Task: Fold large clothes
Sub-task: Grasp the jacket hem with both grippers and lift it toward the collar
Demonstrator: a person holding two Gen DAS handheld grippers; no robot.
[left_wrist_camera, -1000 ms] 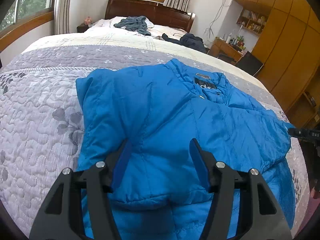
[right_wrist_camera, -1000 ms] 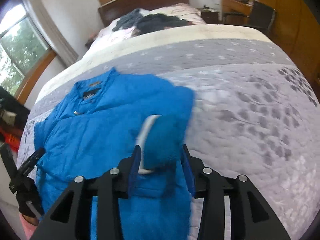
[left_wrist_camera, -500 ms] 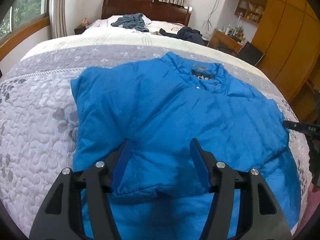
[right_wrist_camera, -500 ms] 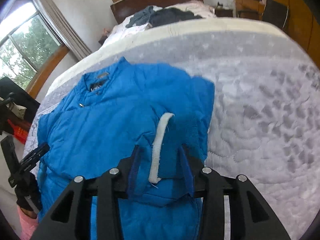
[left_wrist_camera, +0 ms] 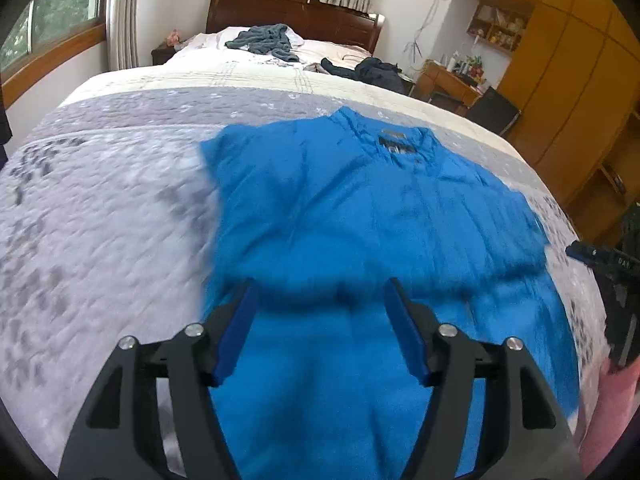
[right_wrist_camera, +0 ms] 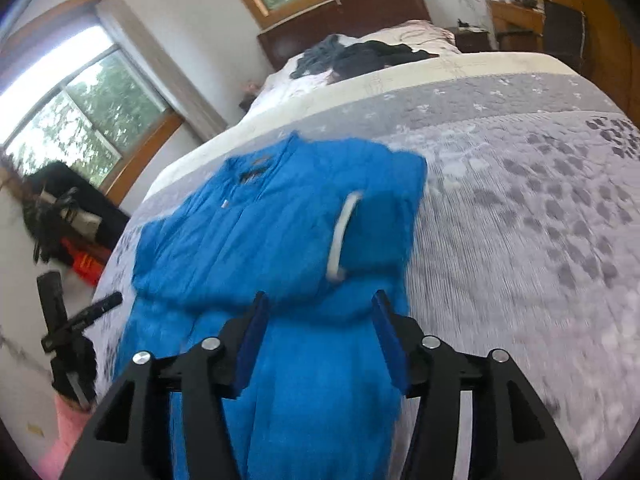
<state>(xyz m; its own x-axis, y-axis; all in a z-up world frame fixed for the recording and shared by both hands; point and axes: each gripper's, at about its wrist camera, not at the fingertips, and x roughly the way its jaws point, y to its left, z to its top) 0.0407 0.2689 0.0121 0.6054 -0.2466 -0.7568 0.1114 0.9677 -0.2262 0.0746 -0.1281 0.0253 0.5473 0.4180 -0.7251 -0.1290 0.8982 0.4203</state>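
Note:
A large blue padded jacket (left_wrist_camera: pixel 360 216) lies flat on the grey quilted bedspread (left_wrist_camera: pixel 100 220), collar toward the headboard. Both sleeves are folded in across the chest; one sleeve's white cuff (right_wrist_camera: pixel 342 236) shows in the right wrist view. My left gripper (left_wrist_camera: pixel 322 320) hovers open over the jacket's lower part, nothing between its blue pads. My right gripper (right_wrist_camera: pixel 318 334) is open too, above the same jacket (right_wrist_camera: pixel 280 232), just below the folded sleeve. Each view is blurred by motion. The other gripper shows at the edge of each view: right one (left_wrist_camera: pixel 600 258), left one (right_wrist_camera: pixel 80 316).
Dark and grey clothes (left_wrist_camera: pixel 264 42) are piled near the wooden headboard (left_wrist_camera: pixel 292 16). A wooden wardrobe (left_wrist_camera: pixel 568 60) and a desk (left_wrist_camera: pixel 452 80) stand to the right of the bed. Windows (right_wrist_camera: pixel 72 120) line the left wall. Bare bedspread (right_wrist_camera: pixel 540 220) stretches right of the jacket.
My right gripper let go of the sleeve cuff, opened and drew back; the sleeve now rests folded on the chest. My left gripper pulled back toward the hem, staying open.

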